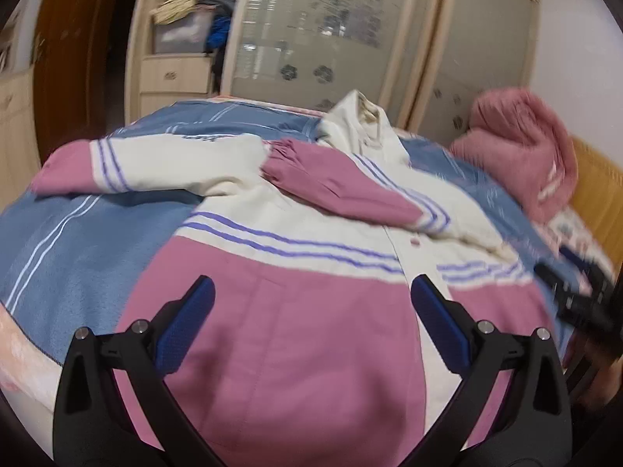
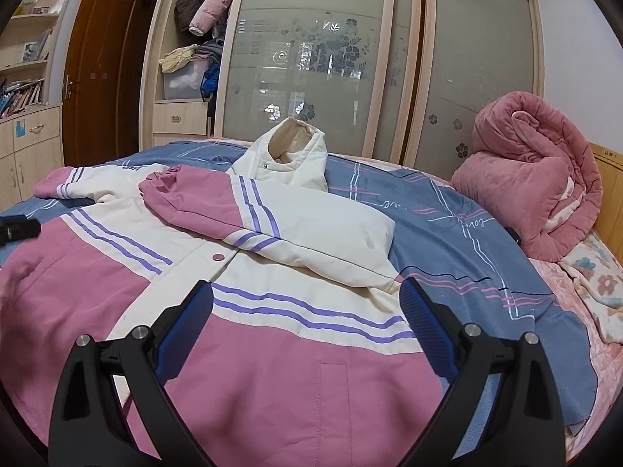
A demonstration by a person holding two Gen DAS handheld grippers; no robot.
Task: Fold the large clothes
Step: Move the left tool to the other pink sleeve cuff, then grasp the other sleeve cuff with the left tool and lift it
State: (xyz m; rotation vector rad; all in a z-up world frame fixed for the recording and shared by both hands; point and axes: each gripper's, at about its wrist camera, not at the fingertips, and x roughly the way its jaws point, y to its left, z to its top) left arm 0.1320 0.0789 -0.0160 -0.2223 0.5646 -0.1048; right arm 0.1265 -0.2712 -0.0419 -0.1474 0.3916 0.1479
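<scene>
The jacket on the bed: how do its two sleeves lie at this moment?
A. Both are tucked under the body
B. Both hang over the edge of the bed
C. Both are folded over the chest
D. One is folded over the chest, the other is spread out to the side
D: one sleeve lies across the chest of the jacket, while the other sleeve lies spread sideways on the blue blanket.

Blue plaid blanket [image 2: 459, 241] covers my bed. Rolled pink quilt [image 2: 533, 179] sits at its far right, against a wooden headboard [image 2: 609, 179]. Behind: frosted sliding wardrobe doors [image 2: 311, 58], brown door [image 2: 101, 66], bookshelf [image 2: 27, 74] at left.
</scene>
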